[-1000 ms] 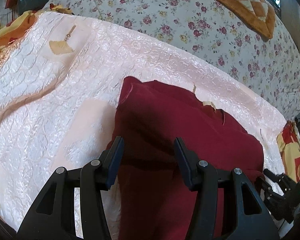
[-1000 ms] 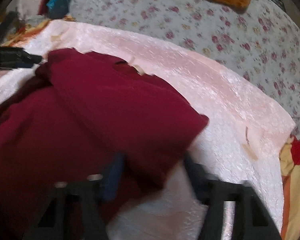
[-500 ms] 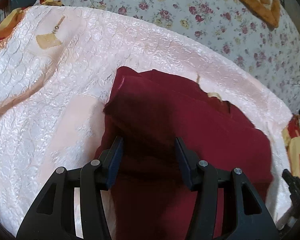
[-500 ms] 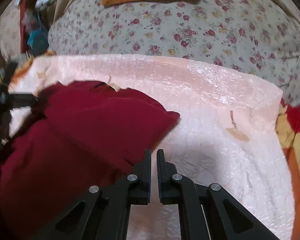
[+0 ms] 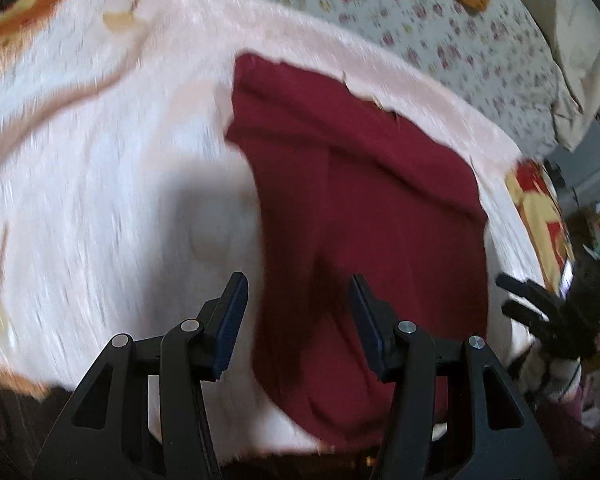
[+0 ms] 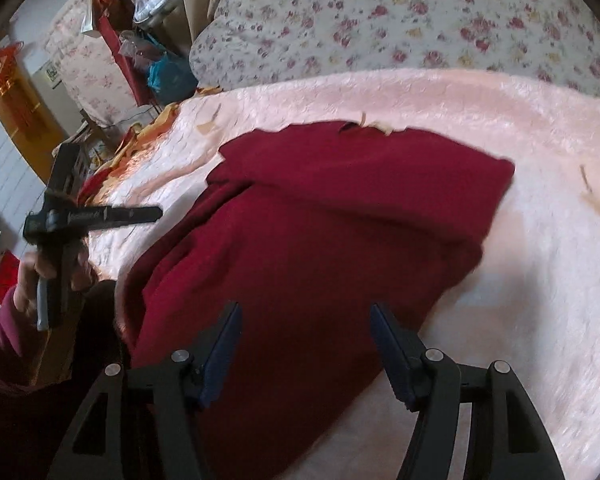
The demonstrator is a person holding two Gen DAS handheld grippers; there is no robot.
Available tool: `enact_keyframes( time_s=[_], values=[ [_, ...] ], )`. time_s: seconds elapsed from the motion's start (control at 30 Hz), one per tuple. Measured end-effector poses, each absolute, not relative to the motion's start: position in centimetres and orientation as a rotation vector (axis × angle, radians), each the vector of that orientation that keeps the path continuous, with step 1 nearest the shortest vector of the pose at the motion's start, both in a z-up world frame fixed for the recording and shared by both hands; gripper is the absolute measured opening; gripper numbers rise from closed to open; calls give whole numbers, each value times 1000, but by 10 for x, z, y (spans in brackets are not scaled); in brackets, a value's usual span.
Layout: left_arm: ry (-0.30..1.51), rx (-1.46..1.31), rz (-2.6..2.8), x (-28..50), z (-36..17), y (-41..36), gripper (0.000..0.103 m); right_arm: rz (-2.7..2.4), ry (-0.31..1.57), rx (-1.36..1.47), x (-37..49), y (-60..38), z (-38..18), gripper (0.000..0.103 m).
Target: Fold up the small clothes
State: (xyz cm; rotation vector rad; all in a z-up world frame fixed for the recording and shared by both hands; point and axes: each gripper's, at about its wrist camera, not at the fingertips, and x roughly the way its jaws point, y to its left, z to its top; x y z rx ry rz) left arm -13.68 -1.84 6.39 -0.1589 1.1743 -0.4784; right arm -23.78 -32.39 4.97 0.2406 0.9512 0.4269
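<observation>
the dark red garment [image 5: 364, 208] lies folded on a pale pink textured blanket [image 5: 100, 184], its upper layer doubled over with the fold edge running toward the far side, and its near end reaching the blanket's near edge. the left gripper [image 5: 298, 322] hovers over the near part of the cloth; its jaws stand partly apart, the left finger over bare blanket just beside the garment's left edge and the right finger over the red cloth, neither pad pressing on it, so it grips nothing. the right gripper [image 6: 306, 354] hangs above the garment's near right portion, both fingers over red fabric; its jaws have just been opening and now stand well apart, with cloth below them but nothing pinched.

the left wrist view is blurred, and shows the right gripper only as a dark shape at its right edge beyond the garment. the right wrist view is sharper: it shows the left gripper from the side, gripped in the person's left hand [image 6: 52, 272] with a maroon sleeve [image 6: 0, 344], held off to the left of the garment above the blanket. it also shows a floral quilt [image 6: 380, 28] beyond the blanket and room clutter at the upper left.
</observation>
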Motion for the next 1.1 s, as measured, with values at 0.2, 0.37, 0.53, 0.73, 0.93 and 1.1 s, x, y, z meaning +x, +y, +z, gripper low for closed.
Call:
enact_keyframes(
  time_s=[0.2, 0.37, 0.53, 0.73, 0.93, 1.1],
  values=[
    [1227, -140, -503, -178, 46, -25, 52, 522, 1042, 350, -276, -326, 37, 63],
    [1224, -76, -454, -195, 36, -34, 52, 552, 1112, 336, -300, -315, 24, 63],
    [1228, -55, -449, -201, 27, -43, 52, 595, 1149, 391, -307, -307, 10, 64],
    [1222, -92, -495, -194, 50, -10, 5, 633, 1179, 388, -304, -287, 3, 64],
    [1220, -96, -426, -190, 53, 26, 6, 691, 1209, 399, -313, -278, -7, 64],
    [1235, -60, -401, -194, 41, 17, 16, 723, 1289, 378, -313, -262, -24, 64]
  ],
)
